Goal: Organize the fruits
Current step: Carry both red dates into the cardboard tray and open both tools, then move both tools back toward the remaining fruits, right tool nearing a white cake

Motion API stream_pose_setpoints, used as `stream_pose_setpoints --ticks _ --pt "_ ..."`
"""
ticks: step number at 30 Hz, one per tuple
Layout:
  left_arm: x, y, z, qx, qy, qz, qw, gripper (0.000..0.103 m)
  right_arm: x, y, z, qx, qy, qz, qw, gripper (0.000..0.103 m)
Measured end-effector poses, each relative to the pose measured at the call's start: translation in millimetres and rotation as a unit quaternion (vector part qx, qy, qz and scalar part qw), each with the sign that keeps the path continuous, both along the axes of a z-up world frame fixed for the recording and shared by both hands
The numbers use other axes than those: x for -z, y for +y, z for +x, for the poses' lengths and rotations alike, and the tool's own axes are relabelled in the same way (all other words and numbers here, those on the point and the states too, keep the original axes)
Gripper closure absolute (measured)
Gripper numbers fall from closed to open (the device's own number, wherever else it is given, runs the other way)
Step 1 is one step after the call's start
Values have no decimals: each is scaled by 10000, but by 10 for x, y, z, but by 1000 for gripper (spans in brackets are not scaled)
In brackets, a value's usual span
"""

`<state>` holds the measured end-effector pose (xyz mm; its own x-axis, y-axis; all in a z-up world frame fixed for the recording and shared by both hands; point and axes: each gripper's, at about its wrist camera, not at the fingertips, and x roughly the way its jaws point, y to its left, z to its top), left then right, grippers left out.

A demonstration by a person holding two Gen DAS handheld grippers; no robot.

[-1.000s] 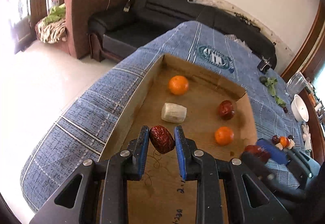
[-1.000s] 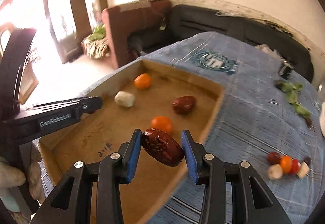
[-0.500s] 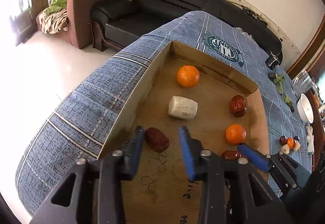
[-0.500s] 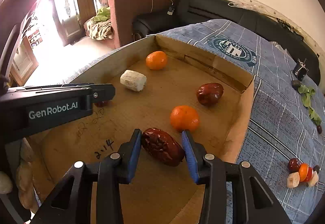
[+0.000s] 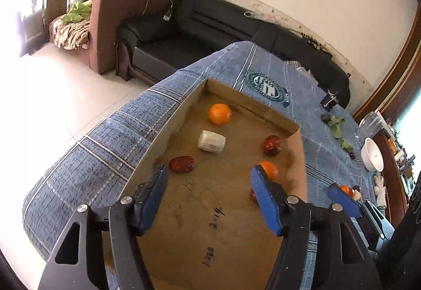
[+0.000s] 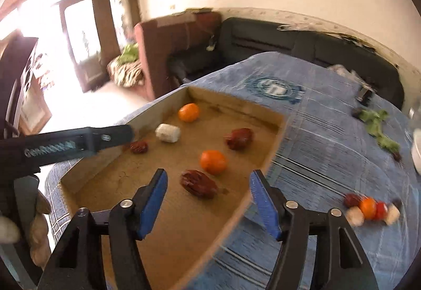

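A shallow cardboard tray (image 5: 168,129) (image 6: 273,148) lies on the blue cloth. In it are two oranges (image 5: 220,113) (image 6: 213,162), a white chunk (image 5: 211,141) (image 6: 168,133) and three red dates (image 5: 182,164) (image 6: 199,184) (image 6: 239,138). My left gripper (image 5: 208,198) is open and empty above the tray, just behind one date. My right gripper (image 6: 208,200) is open and empty, with another date lying on the tray floor between its fingers (image 6: 155,198). The left gripper also shows at the left of the right wrist view (image 6: 79,141).
A small heap of loose fruit (image 6: 371,208) lies on the cloth right of the tray. Green leaves (image 6: 379,127), a white bowl (image 5: 372,157) and a dark clip (image 5: 330,100) lie farther right. A black sofa (image 5: 236,27) stands beyond the table edge.
Both grippers opened and let their dates down onto the tray floor. Both then drew back and up from the tray.
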<state>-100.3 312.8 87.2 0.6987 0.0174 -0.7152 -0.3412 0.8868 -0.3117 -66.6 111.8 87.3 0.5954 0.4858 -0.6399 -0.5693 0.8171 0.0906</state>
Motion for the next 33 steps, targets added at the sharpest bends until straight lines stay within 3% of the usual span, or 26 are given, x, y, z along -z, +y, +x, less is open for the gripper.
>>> stream_pose_setpoints --ticks 4,6,9,14,21,33 --pt "-58 -171 -52 122 -76 55 9999 38 50 -437 -45 514 133 157 9985 29" --pt "-96 -349 -68 252 -176 209 9993 37 84 -666 -55 788 237 257 9963 29" --pt "-142 -635 -80 481 -276 462 9974 25 102 -999 -61 1162 372 475 9914 29" --pt "-150 -1116 -78 986 -271 800 9915 25 124 -1391 -93 1560 438 644 9847 28" --pt "-106 -1603 -60 1229 -115 1532 9805 25 191 -1641 -143 1748 485 784 9803 26" --pt "-20 -1836 32 1379 88 1704 9756 25 286 -1936 -125 1941 631 976 9741 26"
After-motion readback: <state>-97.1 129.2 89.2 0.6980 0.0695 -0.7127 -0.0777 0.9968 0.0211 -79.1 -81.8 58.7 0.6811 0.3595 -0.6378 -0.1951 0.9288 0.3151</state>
